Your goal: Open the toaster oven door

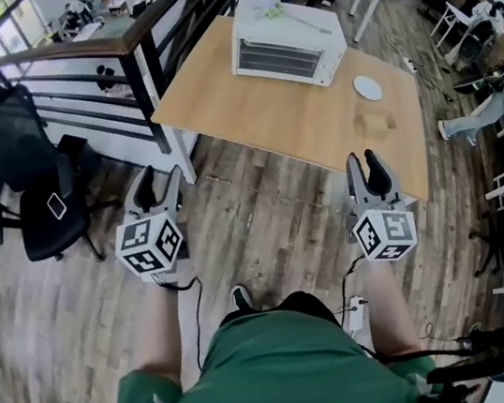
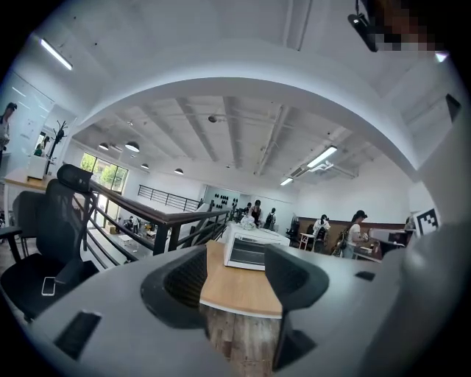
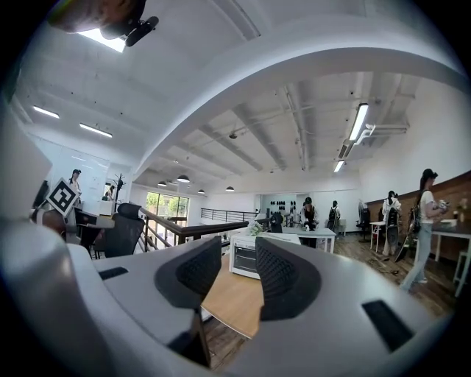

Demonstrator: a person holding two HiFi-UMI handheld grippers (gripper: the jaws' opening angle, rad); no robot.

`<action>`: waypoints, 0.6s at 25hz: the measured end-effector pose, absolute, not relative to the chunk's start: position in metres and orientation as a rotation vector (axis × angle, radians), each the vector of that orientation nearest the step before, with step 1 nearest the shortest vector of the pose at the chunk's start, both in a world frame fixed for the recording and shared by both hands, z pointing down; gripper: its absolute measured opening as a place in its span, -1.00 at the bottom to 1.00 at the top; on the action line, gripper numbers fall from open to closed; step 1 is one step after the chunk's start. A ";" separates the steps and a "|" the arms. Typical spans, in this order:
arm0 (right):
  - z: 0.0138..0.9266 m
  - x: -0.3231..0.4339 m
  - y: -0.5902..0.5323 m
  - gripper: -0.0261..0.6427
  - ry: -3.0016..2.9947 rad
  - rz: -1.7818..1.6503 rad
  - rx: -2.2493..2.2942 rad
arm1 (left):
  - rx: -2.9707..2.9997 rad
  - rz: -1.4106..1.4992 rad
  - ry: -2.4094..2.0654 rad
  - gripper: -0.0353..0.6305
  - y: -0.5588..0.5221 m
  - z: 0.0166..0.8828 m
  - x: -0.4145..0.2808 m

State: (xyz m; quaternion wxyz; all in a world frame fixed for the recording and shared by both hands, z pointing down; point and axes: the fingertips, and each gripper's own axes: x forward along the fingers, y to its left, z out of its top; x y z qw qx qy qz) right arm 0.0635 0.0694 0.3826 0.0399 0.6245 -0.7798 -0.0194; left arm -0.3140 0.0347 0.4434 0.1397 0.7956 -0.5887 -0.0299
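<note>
Head view shows the wooden table [image 1: 298,131] ahead of both grippers, well apart from them. At its far end stands the white toaster oven [image 1: 286,41], door shut. The left gripper [image 1: 157,186] and the right gripper [image 1: 366,168] both have their jaws apart, gripping nothing. A small white plate [image 1: 368,87] lies beyond the right gripper.

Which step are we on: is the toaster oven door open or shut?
Shut: the toaster oven door lies flush with its front.
</note>
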 end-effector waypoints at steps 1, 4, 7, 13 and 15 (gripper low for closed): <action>0.383 0.060 0.066 -0.48 -2.387 -0.057 1.908 | 2.297 -0.089 -1.694 -0.12 0.031 0.445 -0.315; 0.383 0.055 0.057 -0.48 -2.387 -0.057 1.901 | 2.294 -0.082 -1.681 -0.12 0.026 0.449 -0.317; 0.387 0.053 0.041 -0.48 -2.398 -0.047 1.894 | 2.285 -0.060 -1.685 -0.12 0.015 0.454 -0.318; 0.414 0.055 -0.012 -0.48 -2.467 0.042 1.854 | 2.294 0.024 -1.732 -0.12 -0.016 0.460 -0.310; 0.415 0.061 -0.036 -0.48 -2.497 0.047 1.844 | 2.282 0.033 -1.764 -0.12 -0.032 0.455 -0.305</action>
